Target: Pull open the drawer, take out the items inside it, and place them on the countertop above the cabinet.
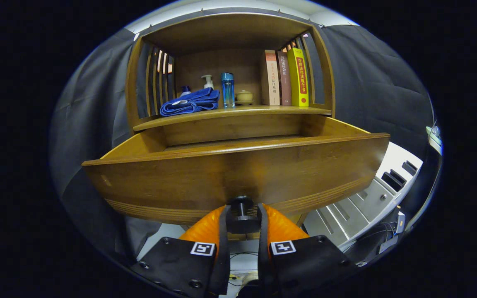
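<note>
A wooden drawer [238, 174] stands pulled far out of the cabinet, its front panel close ahead of me. My gripper [242, 213] is shut on the drawer's dark knob [240, 203], one finger on each side of its stem. The drawer's inside is hidden behind the front panel. Above it runs the wooden countertop [263, 110], which bears a folded blue towel [189, 102], a pump bottle [208, 81], a blue bottle [227, 89], a small lidded cup [244, 97] and three upright books [285, 78].
A wooden hutch with slatted sides [155, 78] frames the countertop. To the right, below the drawer, stands a white unit with dark slots and a round knob [387, 186], with cables by it. Black cloth hangs on both sides.
</note>
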Demonstrator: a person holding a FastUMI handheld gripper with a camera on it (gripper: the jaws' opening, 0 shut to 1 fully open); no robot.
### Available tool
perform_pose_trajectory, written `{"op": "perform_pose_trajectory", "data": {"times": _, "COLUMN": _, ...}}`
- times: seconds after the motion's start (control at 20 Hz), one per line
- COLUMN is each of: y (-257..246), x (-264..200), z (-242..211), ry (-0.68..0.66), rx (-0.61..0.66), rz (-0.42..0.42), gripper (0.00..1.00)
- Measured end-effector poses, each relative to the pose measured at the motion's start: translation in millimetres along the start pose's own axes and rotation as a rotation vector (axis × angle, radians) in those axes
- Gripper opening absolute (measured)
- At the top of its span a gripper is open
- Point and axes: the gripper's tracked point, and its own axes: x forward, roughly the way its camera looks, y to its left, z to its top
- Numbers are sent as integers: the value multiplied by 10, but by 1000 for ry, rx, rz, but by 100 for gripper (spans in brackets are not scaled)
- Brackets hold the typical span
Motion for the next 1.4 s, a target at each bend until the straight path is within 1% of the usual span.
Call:
{"op": "perform_pose_trajectory", "data": {"times": 0.3, "y": -12, "x": -159, "z": -52, "ry": 0, "rx": -4, "rz": 0, "gripper": 36}}
{"op": "perform_pose_trajectory", "data": {"times": 0.45, "y": -22, "x": -157, "z": -55, "ry": 15, "rx": 6, "rz": -6, "gripper": 36}}
{"op": "perform_pose_trajectory", "data": {"times": 0.6, "y": -45, "x": -132, "z": -90, "ry": 94, "rx": 37, "rz": -23, "gripper": 42}}
{"op": "perform_pose_trajectory", "data": {"times": 0.65, "y": -56, "x": -149, "z": -71, "ry": 102, "rx": 55, "rz": -35, "gripper": 45}}
{"op": "perform_pose_trajectory", "data": {"times": 0.75, "y": -72, "x": -198, "z": 83, "ry": 77, "rx": 98, "rz": -48, "gripper": 50}}
{"op": "perform_pose_trajectory", "data": {"times": 0.85, "y": -39, "x": -287, "z": 259, "ry": 55, "rx": 119, "rz": -24, "gripper": 54}}
{"op": "perform_pose_trajectory", "data": {"times": 0.95, "y": -50, "x": -338, "z": 495, "ry": 23, "rx": 99, "rz": -21, "gripper": 68}}
{"op": "perform_pose_trajectory", "data": {"times": 1.0, "y": -74, "x": -384, "z": 621, "ry": 6, "rx": 86, "rz": -23, "gripper": 72}}
{"op": "perform_pose_trajectory", "data": {"times": 1.05, "y": -73, "x": -432, "z": 751, "ry": -4, "rx": 72, "rz": -21, "gripper": 81}}
{"op": "perform_pose_trajectory", "data": {"times": 1.2, "y": -6, "x": -573, "z": 1048, "ry": -25, "rx": 59, "rz": 2, "gripper": 100}}
{"op": "perform_pose_trajectory", "data": {"times": 1.4, "y": 107, "x": -532, "z": 1372, "ry": -42, "rx": 57, "rz": 40, "gripper": 99}}
